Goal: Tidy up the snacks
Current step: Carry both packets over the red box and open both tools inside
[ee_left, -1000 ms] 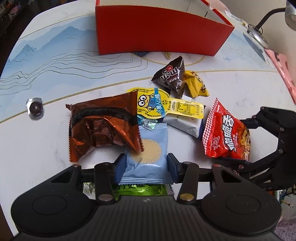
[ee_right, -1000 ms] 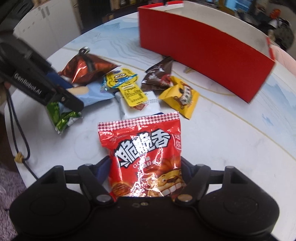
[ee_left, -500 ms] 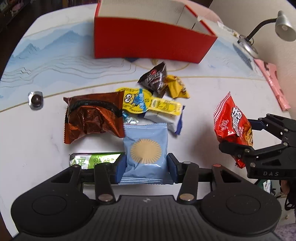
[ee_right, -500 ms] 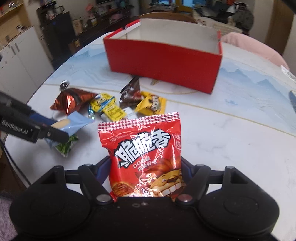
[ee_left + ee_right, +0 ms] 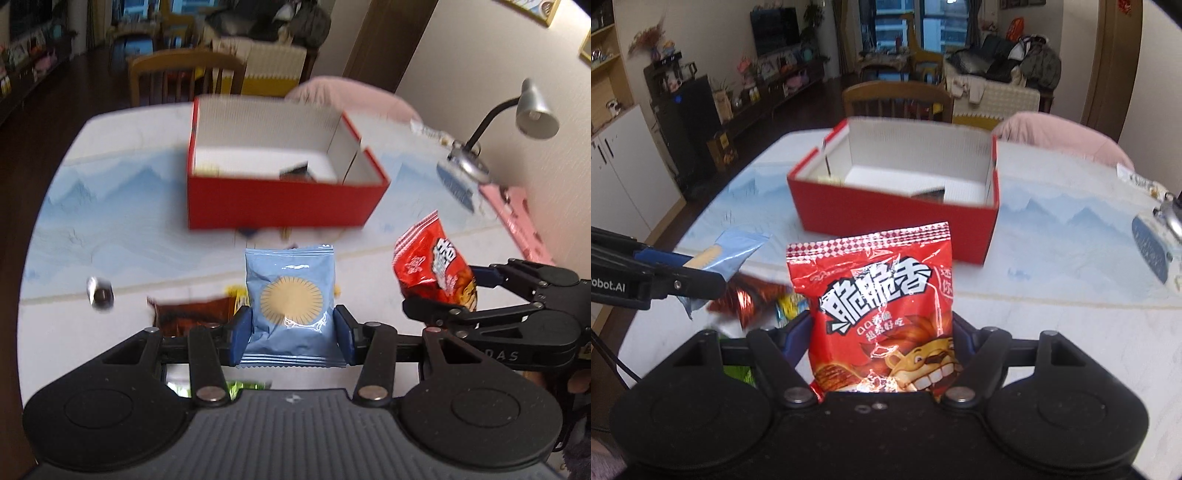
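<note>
As both head for the red box (image 5: 284, 201) at 12 o'clock, L tongs (image 5: 291, 334) clamp blue packet (image 5: 290, 299), R tongs (image 5: 881, 345) clamp red chip bag (image 5: 882, 306).

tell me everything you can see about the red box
The red box is an open-topped cardboard carton, glossy red outside and white ribbed inside, rectangular, with folded flaps at one end wall. It stands upright on the table, beyond both held packets, and neither tool touches it. Inside, it looks mostly bare: a dark packet lies on the floor and something yellowish sits in a corner, too blurred to identify.
</note>
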Tool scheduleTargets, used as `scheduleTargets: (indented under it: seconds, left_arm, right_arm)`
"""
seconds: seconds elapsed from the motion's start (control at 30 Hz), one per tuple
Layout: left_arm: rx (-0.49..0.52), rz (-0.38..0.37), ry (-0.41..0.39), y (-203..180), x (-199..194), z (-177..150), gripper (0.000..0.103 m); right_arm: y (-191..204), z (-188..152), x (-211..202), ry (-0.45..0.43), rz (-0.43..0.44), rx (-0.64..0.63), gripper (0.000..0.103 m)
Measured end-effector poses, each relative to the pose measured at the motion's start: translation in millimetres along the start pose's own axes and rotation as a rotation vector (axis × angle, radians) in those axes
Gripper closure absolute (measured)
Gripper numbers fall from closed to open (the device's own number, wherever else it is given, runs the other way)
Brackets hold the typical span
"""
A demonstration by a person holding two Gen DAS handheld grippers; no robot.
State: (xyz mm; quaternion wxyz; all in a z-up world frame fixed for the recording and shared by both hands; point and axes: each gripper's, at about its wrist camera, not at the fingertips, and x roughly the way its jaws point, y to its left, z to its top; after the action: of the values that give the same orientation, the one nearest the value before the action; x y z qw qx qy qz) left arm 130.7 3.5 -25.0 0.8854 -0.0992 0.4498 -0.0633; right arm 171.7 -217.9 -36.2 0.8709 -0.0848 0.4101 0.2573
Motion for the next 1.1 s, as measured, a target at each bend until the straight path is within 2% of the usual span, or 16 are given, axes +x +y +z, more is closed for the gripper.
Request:
scheduleTargets:
  seconds: [0.33,0.63,0.87,1.1]
  left_arm:
    - [0.044,0.016,-0.105,-16,-12,61,0.056]
    - [0.063,0.069,-0.139,-23,11,117,0.056]
    - [0.042,0.11,-0.122,-12,49,158,0.056]
    - [0.003,0.172,-0.048,11,103,186,0.056]
  right_arm:
    - [-8,61,-1,-0.094,-0.047,-0.041,0.029]
    - [-37,110,26,-0.117,-0.056,-0.037,0.029]
    - [-59,141,65,-0.093,-0.049,-0.038,0.029]
    - [-70,157,119,-0.021,-0.038,-0.064,0.029]
